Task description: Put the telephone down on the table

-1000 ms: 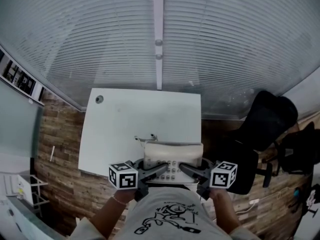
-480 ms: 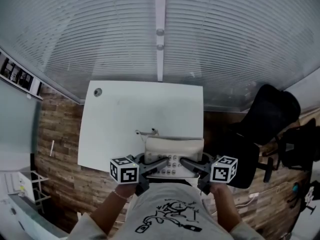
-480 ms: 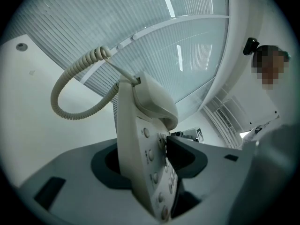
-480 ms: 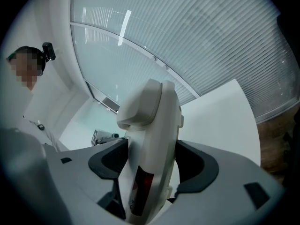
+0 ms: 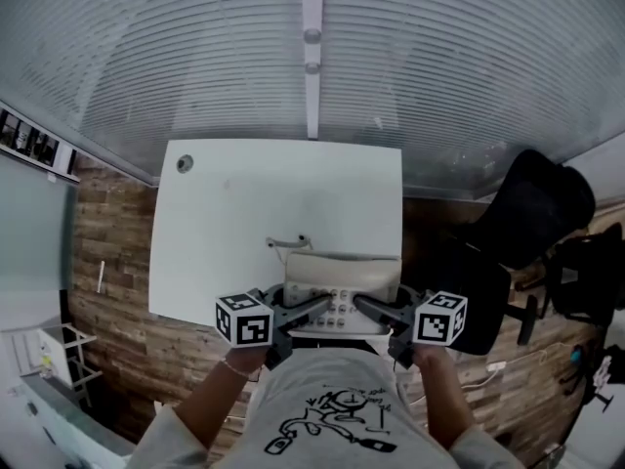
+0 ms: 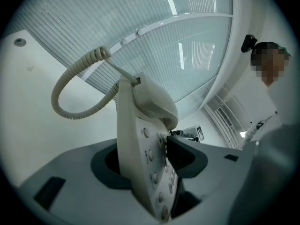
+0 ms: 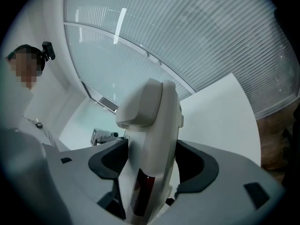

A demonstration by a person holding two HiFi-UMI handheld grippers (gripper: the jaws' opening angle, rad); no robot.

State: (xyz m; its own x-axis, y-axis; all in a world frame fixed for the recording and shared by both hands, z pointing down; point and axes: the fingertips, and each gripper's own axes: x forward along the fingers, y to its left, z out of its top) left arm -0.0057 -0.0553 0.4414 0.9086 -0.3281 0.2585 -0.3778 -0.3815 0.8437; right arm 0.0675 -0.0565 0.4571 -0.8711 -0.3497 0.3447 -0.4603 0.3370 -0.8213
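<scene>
While left gripper (image 5: 312, 313) and right gripper (image 5: 366, 308) clamp the telephone (image 5: 342, 279), white table (image 5: 264, 189) fronts blinds (image 5: 186, 57).

1. I see cool, even daylight coming through the blinds (image 5: 195, 57), and no hard shadows.
2. The table (image 5: 244, 203) looks bright, slightly washed out.
3. Both gripper views bulge, with black corners.
4. Up close the telephone (image 6: 140, 139) looks soft, and light streaks glare on the blinds.

The telephone (image 5: 340, 283) is cream with grey buttons, the table (image 5: 244, 203) white, the floor (image 5: 107, 262) brown wood planks, the blinds (image 5: 195, 57) pale grey slats, the chair (image 5: 527, 233) black, and the left gripper (image 5: 312, 309) and right gripper (image 5: 367, 308) dark grey with black-and-white marker squares.
</scene>
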